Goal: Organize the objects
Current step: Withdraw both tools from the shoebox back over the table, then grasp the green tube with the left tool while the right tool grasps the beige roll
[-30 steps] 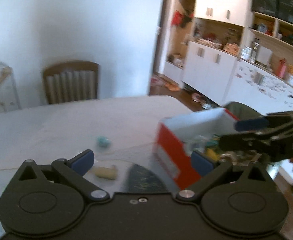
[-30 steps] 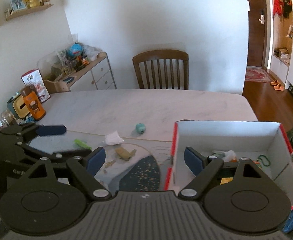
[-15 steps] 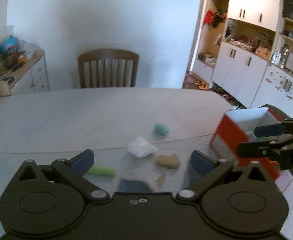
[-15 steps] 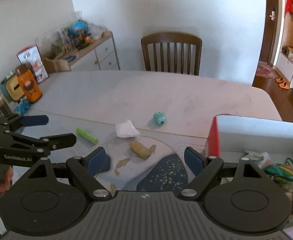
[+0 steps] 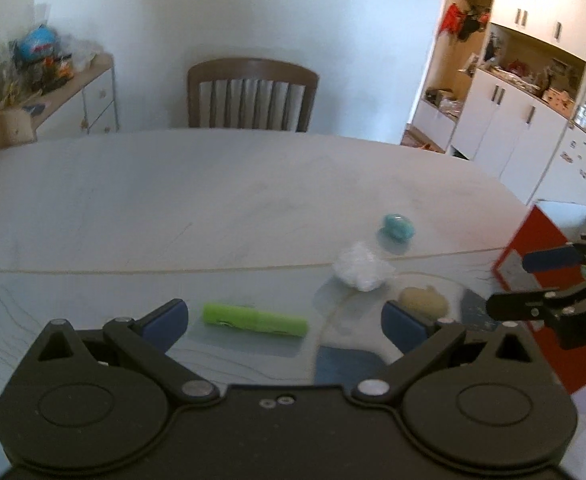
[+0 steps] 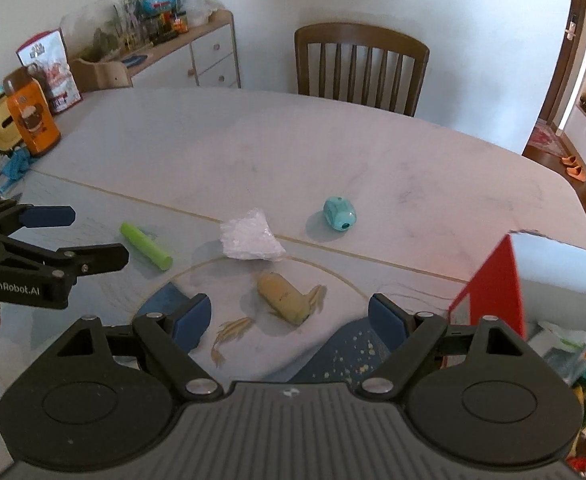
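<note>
Nearby: green tube [image 6: 145, 245] | crumpled wrapper [image 6: 250, 240] | teal sharpener [image 6: 339, 212] | red box [image 6: 493, 292]

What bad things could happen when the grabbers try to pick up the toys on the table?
The green tube is round and may roll away if a finger nudges it. The teal ball-shaped toy could roll too, maybe toward the table edge. The crumpled white wrapper lies close to the tan toy, so the open right gripper might catch both, or miss the loose piece beside it.
</note>
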Demonstrator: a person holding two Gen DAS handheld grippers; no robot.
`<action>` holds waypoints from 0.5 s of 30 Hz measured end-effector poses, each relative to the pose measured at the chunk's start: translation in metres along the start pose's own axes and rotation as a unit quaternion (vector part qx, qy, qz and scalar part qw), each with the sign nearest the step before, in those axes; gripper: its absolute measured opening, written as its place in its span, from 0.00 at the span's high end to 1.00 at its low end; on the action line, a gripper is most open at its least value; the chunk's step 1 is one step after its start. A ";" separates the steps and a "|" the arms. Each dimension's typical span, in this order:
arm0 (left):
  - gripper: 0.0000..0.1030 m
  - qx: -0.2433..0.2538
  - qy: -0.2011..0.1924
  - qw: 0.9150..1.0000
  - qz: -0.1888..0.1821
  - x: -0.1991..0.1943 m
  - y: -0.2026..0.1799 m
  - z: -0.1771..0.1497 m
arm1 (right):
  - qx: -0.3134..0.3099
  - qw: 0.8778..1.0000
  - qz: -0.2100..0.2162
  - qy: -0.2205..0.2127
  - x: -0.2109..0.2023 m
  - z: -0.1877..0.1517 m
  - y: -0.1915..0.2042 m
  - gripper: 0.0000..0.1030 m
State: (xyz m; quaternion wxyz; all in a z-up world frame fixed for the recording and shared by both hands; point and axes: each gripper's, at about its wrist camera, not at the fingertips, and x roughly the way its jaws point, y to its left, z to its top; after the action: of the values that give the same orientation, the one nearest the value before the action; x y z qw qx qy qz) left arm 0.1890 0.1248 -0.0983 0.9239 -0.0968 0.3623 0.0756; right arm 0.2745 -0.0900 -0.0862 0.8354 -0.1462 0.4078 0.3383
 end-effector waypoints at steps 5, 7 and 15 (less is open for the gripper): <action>0.01 0.009 0.012 1.000 0.010 0.020 0.009 -0.006 | -0.011 1.000 -0.005 0.011 0.025 0.003 0.000 0.17; 0.03 0.013 0.017 1.000 0.010 0.026 0.010 -0.007 | -0.016 1.000 -0.003 0.019 0.035 0.005 -0.001 0.17; 0.09 0.031 0.027 0.999 0.013 0.042 0.017 -0.012 | -0.030 0.999 0.010 0.040 0.063 0.007 -0.001 0.31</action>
State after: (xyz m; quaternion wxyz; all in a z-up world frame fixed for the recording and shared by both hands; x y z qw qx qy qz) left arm 0.2080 0.1413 -0.1376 0.9153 -0.0653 0.3905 0.0739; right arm 0.3072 -0.0591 -0.1313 0.8101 -0.1808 0.4321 0.3525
